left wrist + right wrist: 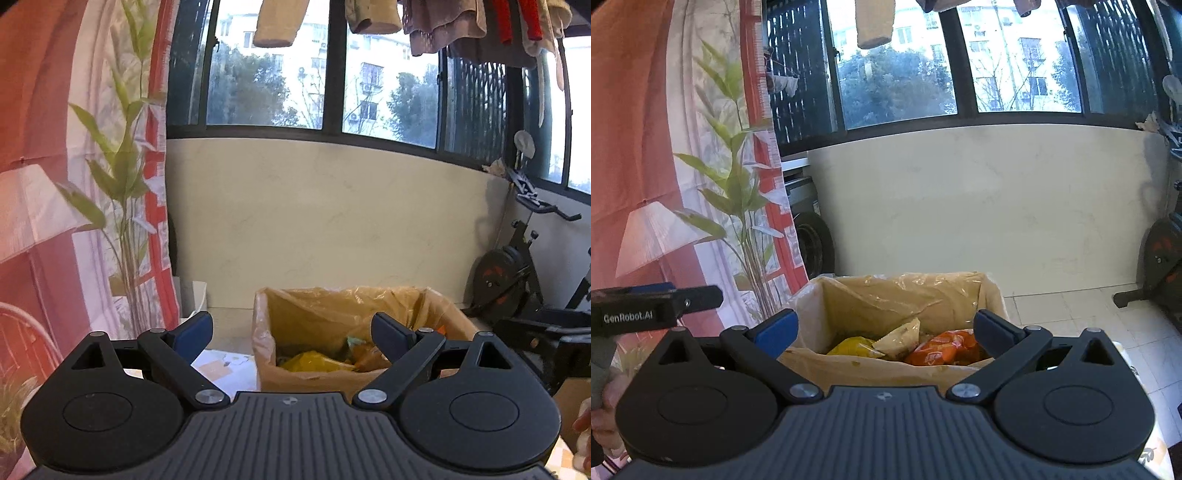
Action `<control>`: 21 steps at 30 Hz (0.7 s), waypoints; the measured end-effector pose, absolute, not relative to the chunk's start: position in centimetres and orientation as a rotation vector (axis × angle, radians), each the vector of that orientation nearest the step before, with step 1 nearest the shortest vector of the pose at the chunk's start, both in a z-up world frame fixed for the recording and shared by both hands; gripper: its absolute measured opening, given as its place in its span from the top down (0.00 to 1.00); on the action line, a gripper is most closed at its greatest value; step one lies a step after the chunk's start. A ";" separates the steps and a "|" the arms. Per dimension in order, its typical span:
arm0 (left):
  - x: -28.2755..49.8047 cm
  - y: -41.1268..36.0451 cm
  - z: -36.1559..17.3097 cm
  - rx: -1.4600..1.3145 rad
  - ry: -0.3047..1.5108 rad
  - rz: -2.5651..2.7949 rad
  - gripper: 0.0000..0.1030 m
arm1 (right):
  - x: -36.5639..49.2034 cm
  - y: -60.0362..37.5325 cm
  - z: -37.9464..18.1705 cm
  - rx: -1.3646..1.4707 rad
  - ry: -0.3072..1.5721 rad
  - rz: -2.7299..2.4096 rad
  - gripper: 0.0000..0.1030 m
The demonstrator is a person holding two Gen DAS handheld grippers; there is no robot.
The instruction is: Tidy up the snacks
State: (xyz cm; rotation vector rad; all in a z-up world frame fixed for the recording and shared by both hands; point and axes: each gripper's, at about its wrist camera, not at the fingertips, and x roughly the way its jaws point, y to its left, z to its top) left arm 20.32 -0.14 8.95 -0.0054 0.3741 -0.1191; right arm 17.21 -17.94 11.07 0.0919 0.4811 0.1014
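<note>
Both the left gripper (pixel 291 338) and right gripper (pixel 884 330) had jaws spread and empty, snack packets (pixel 938 349) lying inside the bag-lined cardboard box (pixel 849 363) just ahead.

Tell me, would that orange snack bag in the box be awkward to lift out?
Probably light and floppy: the orange snack bag looks like thin, crinkled film, puffed with air. Its glossy surface may slip and crumple if squeezed. It lies among other packets in the lined cardboard box, so neighbours might shift.
</note>
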 end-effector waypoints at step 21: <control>18.9 -0.5 9.4 0.015 0.341 -0.091 0.09 | 16.6 -18.3 11.0 0.099 0.480 0.094 0.00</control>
